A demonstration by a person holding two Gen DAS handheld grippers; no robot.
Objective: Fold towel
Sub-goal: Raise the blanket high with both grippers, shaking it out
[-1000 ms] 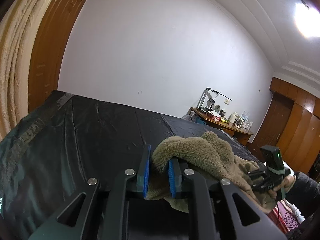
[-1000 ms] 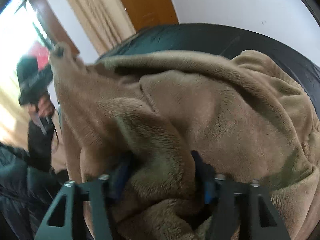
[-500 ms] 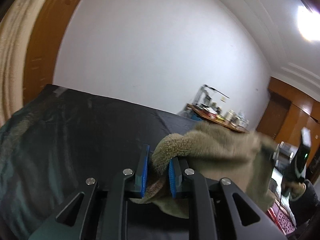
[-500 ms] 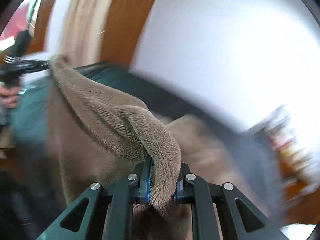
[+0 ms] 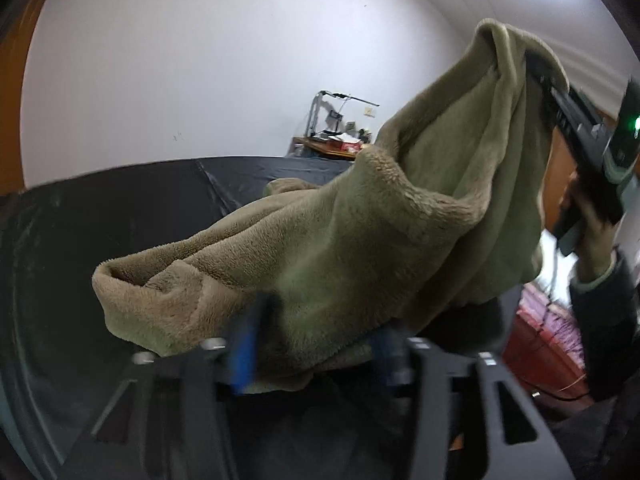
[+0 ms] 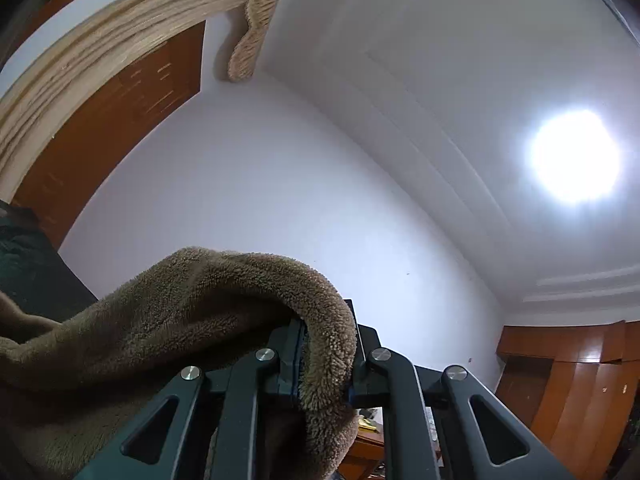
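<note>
- Your right gripper point(image 6: 324, 364) is closed tight on a thick fold of the brown towel point(image 6: 168, 320); its camera looks up toward the ceiling light point(image 6: 574, 156).
- In the left camera view, the right gripper point(image 5: 538, 70) holds one end of the towel point(image 5: 340, 240) high, and your hand point(image 5: 588, 220) is around its handle.
- Your left gripper point(image 5: 316, 344) has its blue pads wide apart, with the lower bunch of the towel lying between them. I cannot tell if the pads press the cloth; the picture is blurred there.
- The towel hangs between both grippers, above the black sheet point(image 5: 120, 216). A small part behind seems to rest on the sheet.
</note>
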